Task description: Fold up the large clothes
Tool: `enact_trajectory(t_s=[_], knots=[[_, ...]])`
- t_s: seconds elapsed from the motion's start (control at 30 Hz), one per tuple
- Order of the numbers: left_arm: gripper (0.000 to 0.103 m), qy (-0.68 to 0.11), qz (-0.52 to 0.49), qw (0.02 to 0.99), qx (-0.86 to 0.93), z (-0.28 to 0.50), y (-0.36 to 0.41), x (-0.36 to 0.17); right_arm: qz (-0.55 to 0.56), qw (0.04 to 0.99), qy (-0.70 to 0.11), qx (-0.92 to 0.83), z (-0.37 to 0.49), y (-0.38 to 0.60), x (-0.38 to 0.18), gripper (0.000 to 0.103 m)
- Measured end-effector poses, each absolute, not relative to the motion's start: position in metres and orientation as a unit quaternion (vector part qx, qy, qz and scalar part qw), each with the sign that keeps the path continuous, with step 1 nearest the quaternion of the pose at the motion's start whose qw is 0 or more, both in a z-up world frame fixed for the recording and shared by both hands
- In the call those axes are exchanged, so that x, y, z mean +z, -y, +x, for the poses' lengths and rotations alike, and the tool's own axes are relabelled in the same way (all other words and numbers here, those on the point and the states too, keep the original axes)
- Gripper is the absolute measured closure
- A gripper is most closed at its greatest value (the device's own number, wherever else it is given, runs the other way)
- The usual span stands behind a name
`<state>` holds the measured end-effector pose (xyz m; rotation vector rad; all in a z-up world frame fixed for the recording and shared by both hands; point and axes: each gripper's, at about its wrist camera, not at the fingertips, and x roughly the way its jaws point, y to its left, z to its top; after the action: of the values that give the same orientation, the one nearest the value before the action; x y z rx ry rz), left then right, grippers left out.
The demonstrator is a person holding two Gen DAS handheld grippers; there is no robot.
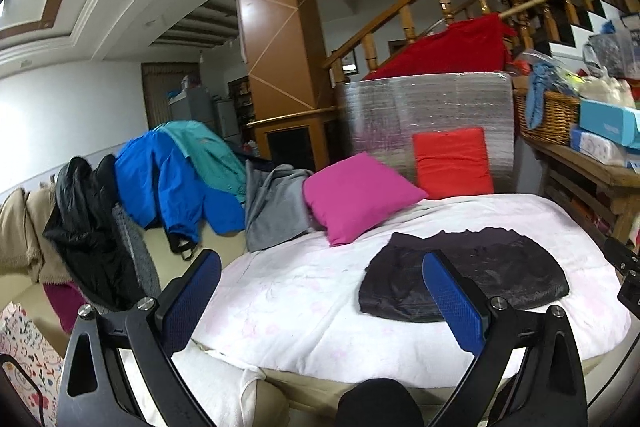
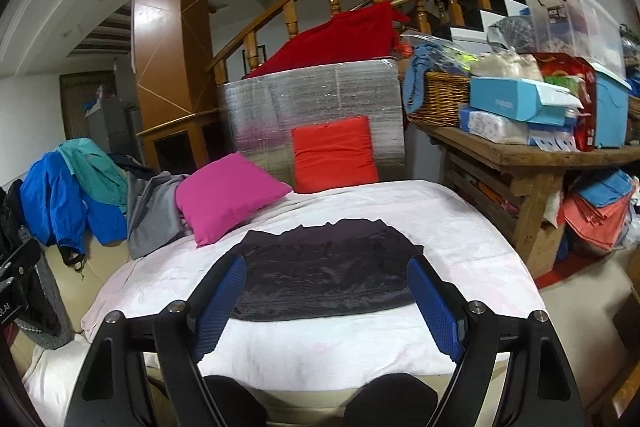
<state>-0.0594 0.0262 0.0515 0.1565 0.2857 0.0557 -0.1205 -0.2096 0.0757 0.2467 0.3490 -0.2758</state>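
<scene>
Black garment (image 2: 328,273) on a pale pink blanket (image 2: 460,227) (faint floral print); magenta pillow (image 2: 228,195), orange-red cushion (image 2: 334,155), blue jacket (image 1: 160,179).

Bed (image 2: 460,227) with pale pink cover carries folded black garment (image 2: 324,275) flat mid-bed, magenta pillow (image 2: 228,195) and red cushion (image 2: 334,155) at back.
</scene>
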Motion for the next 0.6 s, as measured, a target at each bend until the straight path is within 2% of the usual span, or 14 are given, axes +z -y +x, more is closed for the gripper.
enact_trajectory(t_s=[0.6], knots=[[0.002,-0.155,0.077,0.985,0.014,-0.051,-0.014,0.043,0.105,0.964,-0.204,-0.134,-0.107,0.203,0.061,0.018]])
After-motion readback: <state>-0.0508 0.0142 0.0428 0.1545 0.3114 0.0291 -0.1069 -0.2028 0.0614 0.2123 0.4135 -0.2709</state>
